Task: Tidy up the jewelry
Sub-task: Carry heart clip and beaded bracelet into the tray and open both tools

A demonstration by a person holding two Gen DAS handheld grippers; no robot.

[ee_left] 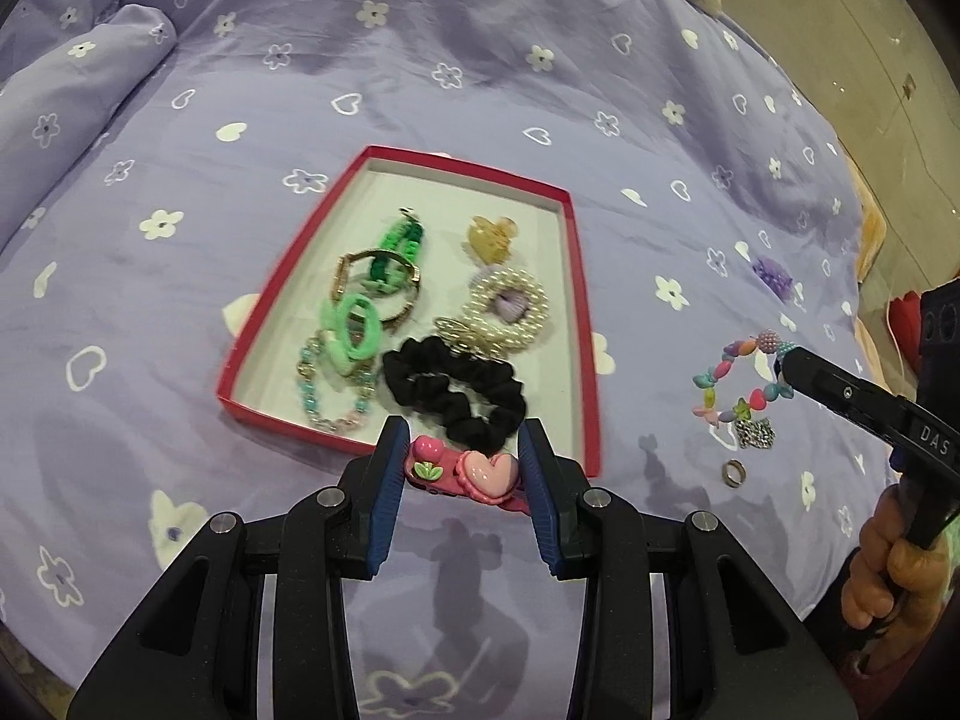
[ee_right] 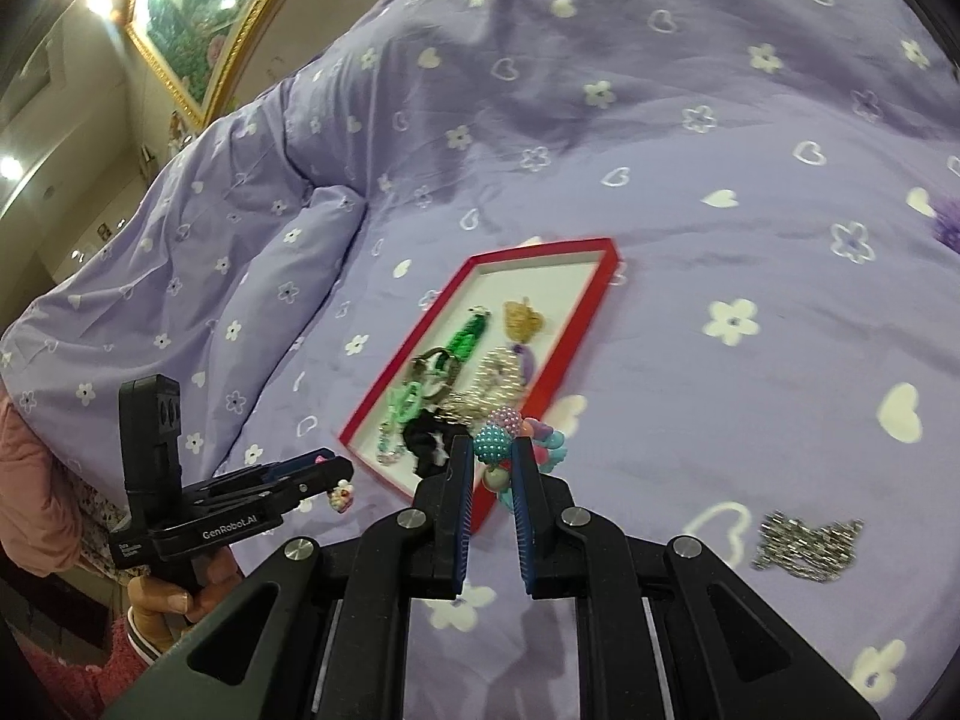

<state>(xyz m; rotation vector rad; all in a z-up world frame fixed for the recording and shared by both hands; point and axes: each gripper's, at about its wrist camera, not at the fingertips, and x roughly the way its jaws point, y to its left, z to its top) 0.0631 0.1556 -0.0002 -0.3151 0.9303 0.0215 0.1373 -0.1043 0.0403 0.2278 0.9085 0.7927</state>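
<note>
My left gripper (ee_left: pixel 462 438) is shut on a pink hair clip (ee_left: pixel 474 471) with a heart, held just above the near edge of the red tray (ee_left: pixel 585 324). The tray holds a black scrunchie (ee_left: pixel 456 396), a pearl scrunchie (ee_left: pixel 510 306), green hair ties, a watch and a yellow claw clip. My right gripper (ee_right: pixel 492 444) is shut on a colourful bead bracelet (ee_right: pixel 498 435), which hangs from its tips over the bedspread to the right of the tray (ee_right: pixel 540 249). The left wrist view shows that gripper (ee_left: pixel 783 360) and the bracelet (ee_left: pixel 723 369) at the right.
On the purple flowered bedspread to the right of the tray lie a silver chain (ee_left: pixel 756 432), a small ring (ee_left: pixel 734 473) and a purple claw clip (ee_left: pixel 771 276). A folded ridge of the bedspread rises at the left. A hand holds each gripper's handle.
</note>
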